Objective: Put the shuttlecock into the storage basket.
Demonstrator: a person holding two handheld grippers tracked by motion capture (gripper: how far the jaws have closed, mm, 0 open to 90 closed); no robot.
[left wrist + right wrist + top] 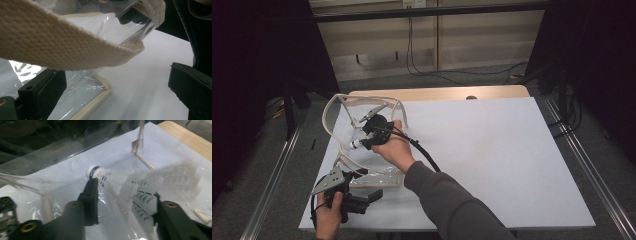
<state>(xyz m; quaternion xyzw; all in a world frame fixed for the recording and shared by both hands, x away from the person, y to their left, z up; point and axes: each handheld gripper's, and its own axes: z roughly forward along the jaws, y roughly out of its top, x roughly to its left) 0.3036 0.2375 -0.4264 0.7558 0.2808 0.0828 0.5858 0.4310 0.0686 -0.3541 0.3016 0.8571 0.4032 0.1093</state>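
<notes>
Clear plastic bag (362, 125) with webbing strap (62, 47) lies on bench (512, 165). Right hand-held gripper (362, 142) inside bag, jaws apart, shuttlecock (130, 187) loose between them. Left hand-held gripper (374, 194) gaping by bag's edge. Shuttlecock nearly delivered; withdrawal left.

one clear bag (343, 131), two webbing handles (50, 45), one shuttlecock (130, 183), two grippers (371, 131)

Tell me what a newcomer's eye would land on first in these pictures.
First, the clear plastic bag with cream webbing trim, standing open at the left of the white table. The right gripper reaches into it, and in the right gripper view a white shuttlecock lies between its parted jaws. Near the table's front left corner, the left gripper sits open beside the bag's lower edge, with a cream strap hanging just before its camera.
</notes>
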